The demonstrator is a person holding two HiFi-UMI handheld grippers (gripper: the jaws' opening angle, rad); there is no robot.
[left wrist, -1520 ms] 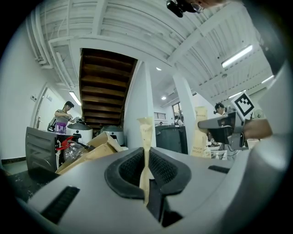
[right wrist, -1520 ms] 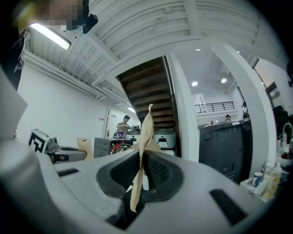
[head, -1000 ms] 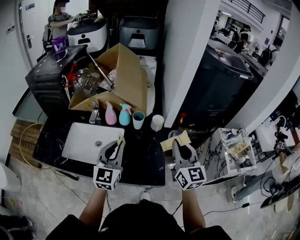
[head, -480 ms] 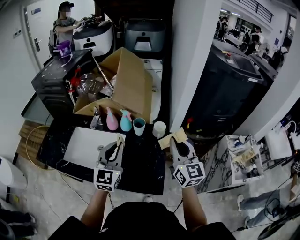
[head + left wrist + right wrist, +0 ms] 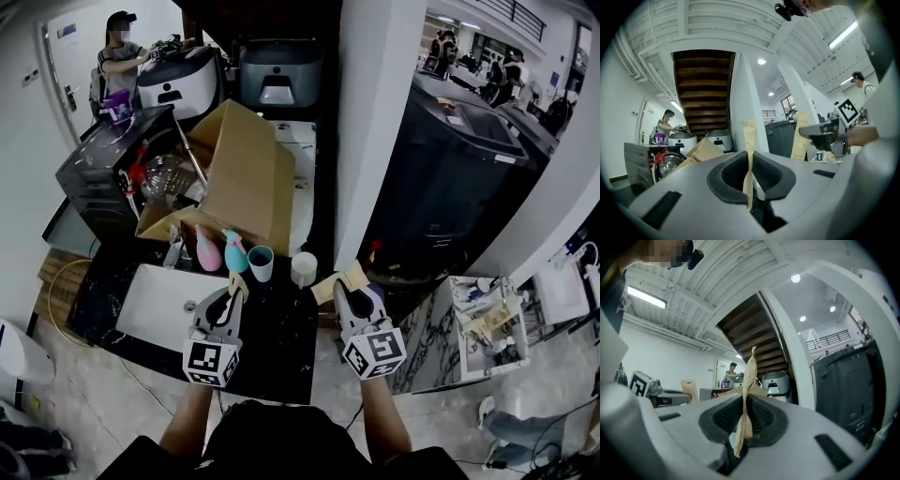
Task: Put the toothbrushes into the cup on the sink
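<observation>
**Two packets in hand, cups ahead**

Nearest the body, the left gripper has its jaws drawn in narrow on a slim kraft-paper toothbrush packet, which stands upright between the pads. The right gripper is pinched on a second packet in the same way, though that one is creased and twisted where the pads bite. So both of the task's things are in the air above the near edge of the dark counter, not yet in any cup.

By the look of them these packets are very light, and the paper sleeve is soft and bends easily. Whatever stiffness they have probably comes from a brush handle inside. Paper on rubber may slide, so the hold is best kept low on the packet, leaving the long free end to enter a cup first.

Beyond the grippers, the white sink lies to the left. Behind it a teal cup and a white cup stand near each other — which one is meant I cannot tell. Either looks light enough to tip if nudged. A pink bottle and a blue-green bottle stand just left of the teal cup. Farther back are a cardboard box and, well off, a person at a machine.
</observation>
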